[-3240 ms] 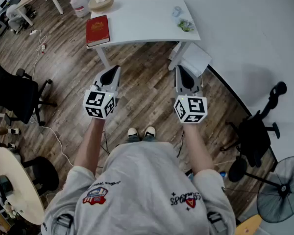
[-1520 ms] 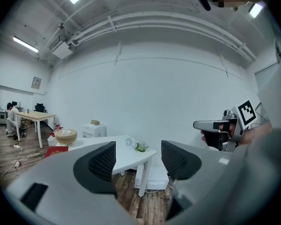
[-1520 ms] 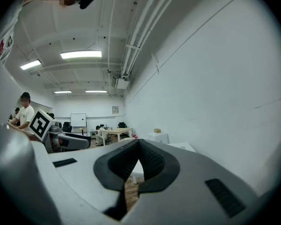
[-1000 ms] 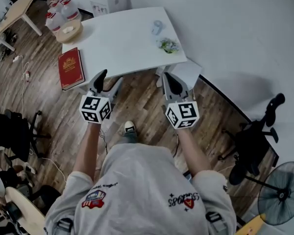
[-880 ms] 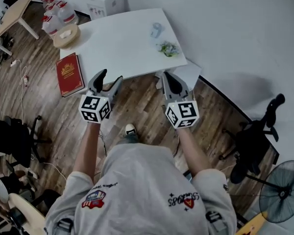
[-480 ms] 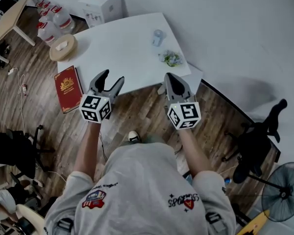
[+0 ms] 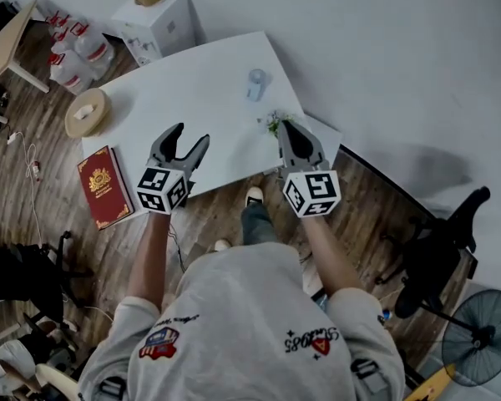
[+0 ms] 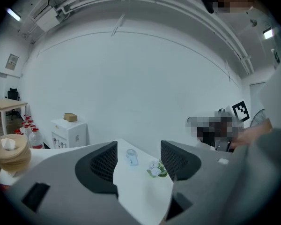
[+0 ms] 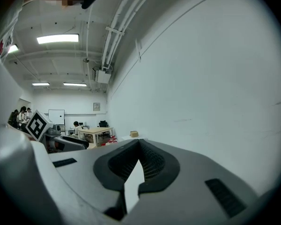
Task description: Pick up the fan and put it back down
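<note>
The fan (image 7: 482, 347), a dark floor fan with a round wire cage, stands on the wooden floor at the head view's bottom right corner, far behind both grippers. My left gripper (image 7: 184, 140) is held over the front edge of the white table (image 7: 192, 82), its jaws open and empty. In the left gripper view the left gripper (image 8: 138, 149) frames the tabletop between its jaws. My right gripper (image 7: 285, 128) is held over the table's right corner, shut on nothing. In the right gripper view the right gripper's (image 9: 139, 142) tips meet before a white wall. Neither gripper view shows the fan.
On the table lie a red book (image 7: 104, 186), a round wooden dish (image 7: 85, 111), a clear cup (image 7: 255, 83) and a small green sprig (image 7: 273, 122). A white cabinet (image 7: 154, 19) and water bottles (image 7: 71, 44) stand behind it. A black chair (image 7: 438, 249) is near the fan.
I have walked up to the table, which now lies under both grippers. The left gripper's jaws have spread open. The right gripper stayed shut. The fan has not moved.
</note>
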`<state>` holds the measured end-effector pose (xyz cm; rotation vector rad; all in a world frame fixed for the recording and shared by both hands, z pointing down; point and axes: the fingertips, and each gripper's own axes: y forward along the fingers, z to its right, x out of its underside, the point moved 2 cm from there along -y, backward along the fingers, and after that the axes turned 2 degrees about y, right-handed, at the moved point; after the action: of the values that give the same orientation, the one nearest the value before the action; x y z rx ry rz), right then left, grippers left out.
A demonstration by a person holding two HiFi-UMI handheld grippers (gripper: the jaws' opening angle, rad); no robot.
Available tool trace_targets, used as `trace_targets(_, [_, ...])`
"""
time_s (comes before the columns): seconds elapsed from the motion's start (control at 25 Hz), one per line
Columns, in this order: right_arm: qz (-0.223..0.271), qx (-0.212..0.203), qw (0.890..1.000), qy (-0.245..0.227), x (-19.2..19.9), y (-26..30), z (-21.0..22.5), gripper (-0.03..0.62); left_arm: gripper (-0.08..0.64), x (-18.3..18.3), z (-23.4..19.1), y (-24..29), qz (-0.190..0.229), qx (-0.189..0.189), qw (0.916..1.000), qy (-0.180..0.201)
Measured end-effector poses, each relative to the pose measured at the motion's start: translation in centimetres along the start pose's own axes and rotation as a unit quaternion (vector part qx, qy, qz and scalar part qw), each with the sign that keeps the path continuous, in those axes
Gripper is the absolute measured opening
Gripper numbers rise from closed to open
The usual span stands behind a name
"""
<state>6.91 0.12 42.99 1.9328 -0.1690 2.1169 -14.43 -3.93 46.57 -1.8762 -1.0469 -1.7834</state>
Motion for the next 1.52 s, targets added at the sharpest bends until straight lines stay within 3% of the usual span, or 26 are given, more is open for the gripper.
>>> trace_targets(0.36, [-0.001, -0.042, 0.999, -0.009, -2.5, 11.6, 9.4, 0.002, 0.285, -4.2, -3.6, 13.3, 0.0, -0.033, 0.9995, 0.0])
trace_targets(0.6, [-0.01, -0.072, 0.997, -0.015, -2.0, 15.7, 12.1, 0.002, 0.285, -4.5, -4.7, 18.4, -0.008, -0.05, 0.9987, -0.004])
trace_targets(0.84, [-0.019, -0.076, 0.997, -0.014, -1.5, 17.4, 13.6, 0.002, 0.285, -4.1, -5.0, 21.6, -0.031, -0.041, 0.9986, -0.01])
trace_targets(1.08, [-0.029, -0.059, 0.998, -0.016, -0.8, 17.4, 15.2, 0.002, 0.285, -1.8, -5.5, 26.0, -0.093, -0.026, 0.9946, -0.038])
trace_targets(1.52, [-0.057, 0.016, 0.998, -0.002, 2.0, 13.3, 21.5, 0.002, 0.285, 5.6, -3.5, 34.4, -0.199, 0.006, 0.9789, -0.044])
